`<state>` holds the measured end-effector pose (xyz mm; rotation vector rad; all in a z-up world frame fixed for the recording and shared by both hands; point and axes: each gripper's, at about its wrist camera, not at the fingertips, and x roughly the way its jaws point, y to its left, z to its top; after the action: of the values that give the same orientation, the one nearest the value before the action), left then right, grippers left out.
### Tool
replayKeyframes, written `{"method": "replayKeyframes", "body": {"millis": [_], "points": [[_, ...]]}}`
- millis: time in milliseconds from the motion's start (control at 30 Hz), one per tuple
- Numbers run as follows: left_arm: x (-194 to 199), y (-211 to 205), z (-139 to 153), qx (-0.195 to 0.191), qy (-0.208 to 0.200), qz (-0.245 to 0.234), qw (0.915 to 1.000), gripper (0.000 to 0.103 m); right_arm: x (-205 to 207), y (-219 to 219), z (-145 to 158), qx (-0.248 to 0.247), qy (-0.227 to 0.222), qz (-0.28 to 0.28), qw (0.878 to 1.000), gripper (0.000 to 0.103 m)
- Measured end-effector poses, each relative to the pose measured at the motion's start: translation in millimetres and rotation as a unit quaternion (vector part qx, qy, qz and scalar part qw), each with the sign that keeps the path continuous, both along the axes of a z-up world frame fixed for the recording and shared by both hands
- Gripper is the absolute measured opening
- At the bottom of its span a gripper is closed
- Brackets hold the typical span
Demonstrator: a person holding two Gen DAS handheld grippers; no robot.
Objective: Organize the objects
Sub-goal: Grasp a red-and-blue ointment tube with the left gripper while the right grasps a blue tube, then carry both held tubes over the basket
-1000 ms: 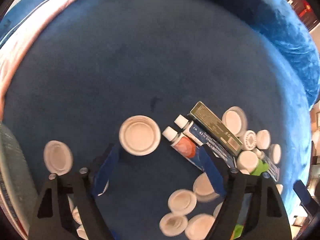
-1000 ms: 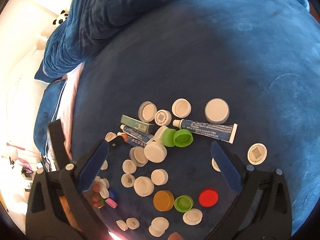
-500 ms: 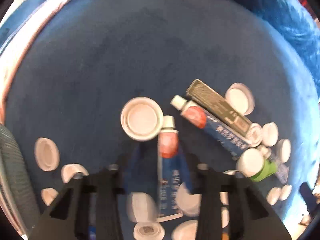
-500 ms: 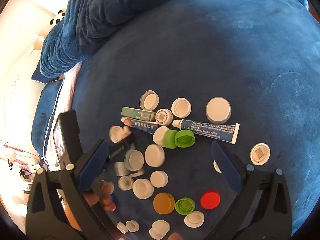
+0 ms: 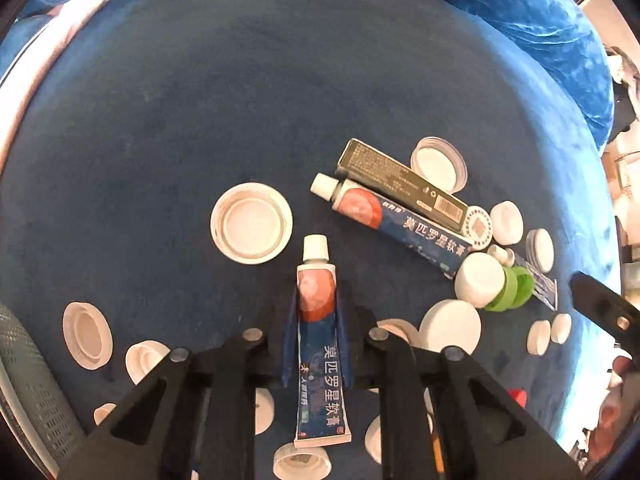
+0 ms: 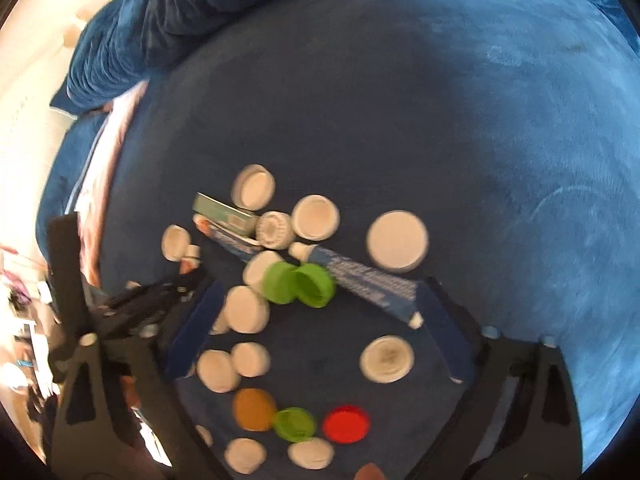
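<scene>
My left gripper (image 5: 317, 312) is shut on a blue ointment tube (image 5: 320, 344) with a white cap and an orange spot, held above the blue cushion (image 5: 200, 100). A second matching tube (image 5: 392, 224) and a dark box (image 5: 400, 184) lie to the right among several white caps. My right gripper (image 6: 320, 312) is open and empty over two green caps (image 6: 298, 283) and a long blue tube (image 6: 368, 280). The left gripper also shows at the left in the right wrist view (image 6: 160, 296).
A large white lid (image 5: 251, 222) lies left of the held tube's cap. Orange (image 6: 254, 409), green (image 6: 294, 423) and red (image 6: 345, 423) caps lie near the front. A grey mesh basket (image 5: 28, 392) stands at the far left. A folded blue blanket (image 6: 180, 4) lies behind.
My left gripper closed on the ointment tube and lifted it away from the pile. My right gripper moved forward and down towards the green caps and the long tube.
</scene>
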<state>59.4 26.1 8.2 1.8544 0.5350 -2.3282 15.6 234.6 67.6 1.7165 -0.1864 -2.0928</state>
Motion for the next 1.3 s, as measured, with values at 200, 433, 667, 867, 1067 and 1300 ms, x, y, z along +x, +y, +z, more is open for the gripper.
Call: {"method": "replayKeyframes", "body": {"millis": [200, 433, 667, 867, 1067, 1300], "points": [[9.0, -9.2, 5.0, 0.017, -0.003, -0.001, 0.9998, 0.017, -4.3, 8.4, -22.6, -0.015, -0.022, -0.007, 1.000, 0.079], [2.4, -12.0, 5.2, 0.016, -0.010, -0.007, 0.9998, 0.018, -4.0, 13.5, -36.3, -0.029, -0.036, -0.004, 0.999, 0.079], [6.2, -16.5, 6.4, 0.018, -0.010, -0.005, 0.9998, 0.018, -1.1, 17.9, -28.0, -0.028, -0.048, 0.023, 0.998, 0.062], [1.4, -18.9, 5.5, 0.017, -0.013, -0.007, 0.9997, 0.018, 9.5, -1.3, -21.8, 0.106, -0.002, 0.087, 0.991, 0.039], [1.2, -18.2, 3.4, 0.011, -0.003, -0.005, 0.9999, 0.018, 17.0, -18.9, -27.9, 0.139, 0.045, 0.087, 0.985, 0.036], [7.4, -12.8, 16.8, 0.015, 0.007, -0.016, 0.9997, 0.018, 17.4, 6.1, -8.0, 0.070, 0.019, 0.051, 0.996, 0.019]]}}
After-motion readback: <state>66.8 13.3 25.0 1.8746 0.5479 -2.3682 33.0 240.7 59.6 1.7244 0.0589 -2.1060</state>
